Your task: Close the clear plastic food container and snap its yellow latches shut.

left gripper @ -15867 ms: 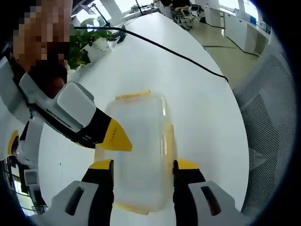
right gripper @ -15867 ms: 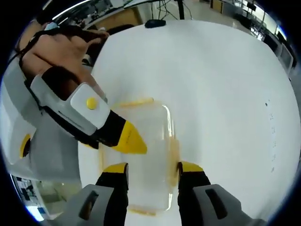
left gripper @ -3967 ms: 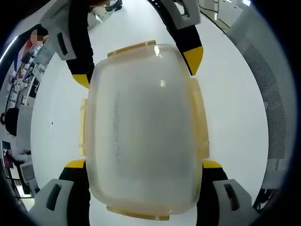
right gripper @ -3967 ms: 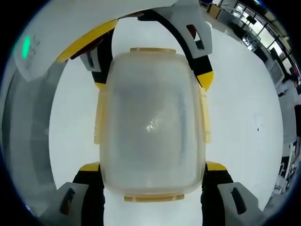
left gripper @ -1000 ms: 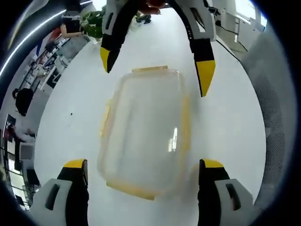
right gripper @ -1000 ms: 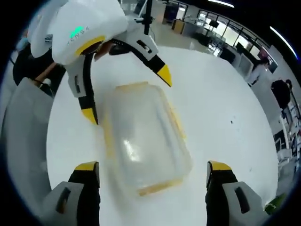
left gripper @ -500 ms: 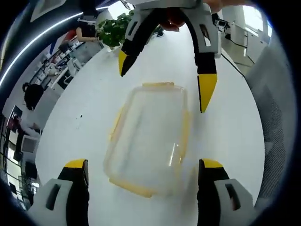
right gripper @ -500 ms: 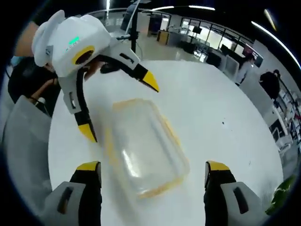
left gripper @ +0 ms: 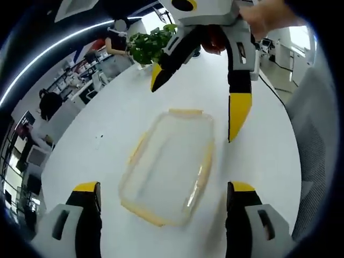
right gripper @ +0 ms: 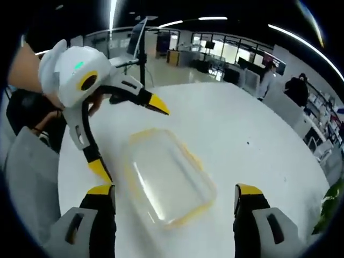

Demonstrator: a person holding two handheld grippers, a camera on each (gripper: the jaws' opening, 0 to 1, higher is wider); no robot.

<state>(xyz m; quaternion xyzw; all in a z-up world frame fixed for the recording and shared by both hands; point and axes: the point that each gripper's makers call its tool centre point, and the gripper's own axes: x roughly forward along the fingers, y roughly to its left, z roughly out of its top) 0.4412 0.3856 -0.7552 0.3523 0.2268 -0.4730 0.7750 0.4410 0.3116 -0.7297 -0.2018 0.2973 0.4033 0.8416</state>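
The clear plastic container (left gripper: 167,165) with its lid on and yellow latches (left gripper: 185,112) lies flat on the white table (left gripper: 102,156). My left gripper (left gripper: 162,191) hangs above it, open, its jaws wide on either side. Opposite, beyond the container's far end, the right gripper (left gripper: 199,102) hangs open too. In the right gripper view the container (right gripper: 168,180) lies between my right gripper's (right gripper: 173,194) wide open jaws, with the left gripper (right gripper: 126,134) open at its far left side, held by a hand. Nothing is gripped.
A potted green plant (left gripper: 149,47) stands at the table's far edge. A grey mesh chair back (left gripper: 317,129) is at the right. Office desks and people (right gripper: 301,88) fill the background. A monitor stand (right gripper: 141,43) rises past the table.
Both grippers have lifted up and back from the container, so it looks smaller and more tilted in each view. The container has stayed on the table.
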